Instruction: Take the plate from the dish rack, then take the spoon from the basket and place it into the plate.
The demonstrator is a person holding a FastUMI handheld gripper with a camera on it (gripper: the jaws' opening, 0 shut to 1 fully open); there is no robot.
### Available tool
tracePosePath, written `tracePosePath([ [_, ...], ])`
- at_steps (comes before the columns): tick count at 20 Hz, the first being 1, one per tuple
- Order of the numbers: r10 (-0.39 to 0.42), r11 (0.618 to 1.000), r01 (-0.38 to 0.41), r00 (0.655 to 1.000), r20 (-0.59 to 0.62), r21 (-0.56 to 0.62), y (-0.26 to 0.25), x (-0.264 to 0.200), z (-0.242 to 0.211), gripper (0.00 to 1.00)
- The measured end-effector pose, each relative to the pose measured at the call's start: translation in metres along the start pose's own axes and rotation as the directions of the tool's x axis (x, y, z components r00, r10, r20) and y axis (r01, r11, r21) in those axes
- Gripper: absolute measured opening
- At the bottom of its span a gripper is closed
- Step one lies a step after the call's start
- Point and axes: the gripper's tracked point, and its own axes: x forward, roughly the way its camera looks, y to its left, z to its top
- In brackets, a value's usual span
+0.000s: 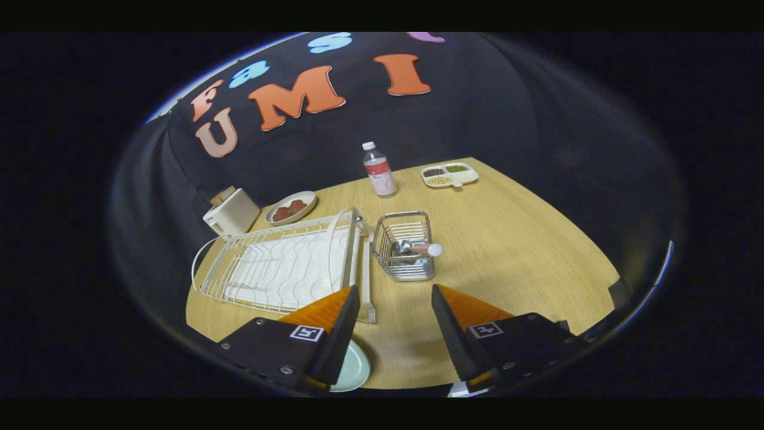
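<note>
My gripper (395, 297) is open above the near part of the wooden table, with nothing between its fingers. A pale green plate (353, 366) lies flat on the table beneath the left finger, mostly hidden by it. Just ahead of the fingers stands a small wire basket (403, 246). A spoon (425, 249) lies inside it, its pinkish handle with a white end poking over the right rim. The white wire dish rack (280, 269) sits to the left of the basket with no dishes in it.
Behind the rack stand a cream toaster (231, 212) and a plate of reddish food (290, 208). A plastic bottle (378, 170) and a divided snack tray (449, 175) stand at the far edge of the table (525, 251).
</note>
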Motion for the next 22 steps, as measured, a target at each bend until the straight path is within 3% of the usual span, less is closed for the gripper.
tracePosePath([
  [8, -0.046, 0.993, 0.061, 0.987, 0.151, -0.101, -0.021, 0.032, 0.023, 0.69],
  [14, -0.053, 0.995, 0.067, 0.984, 0.172, -0.075, -0.023, 0.051, 0.026, 0.49],
  [17, -0.079, 0.991, 0.095, 0.984, 0.158, -0.096, -0.029, 0.055, 0.018, 0.29],
  [22, -0.083, 0.992, 0.101, 0.974, 0.209, -0.078, -0.026, 0.044, 0.033, 0.14],
])
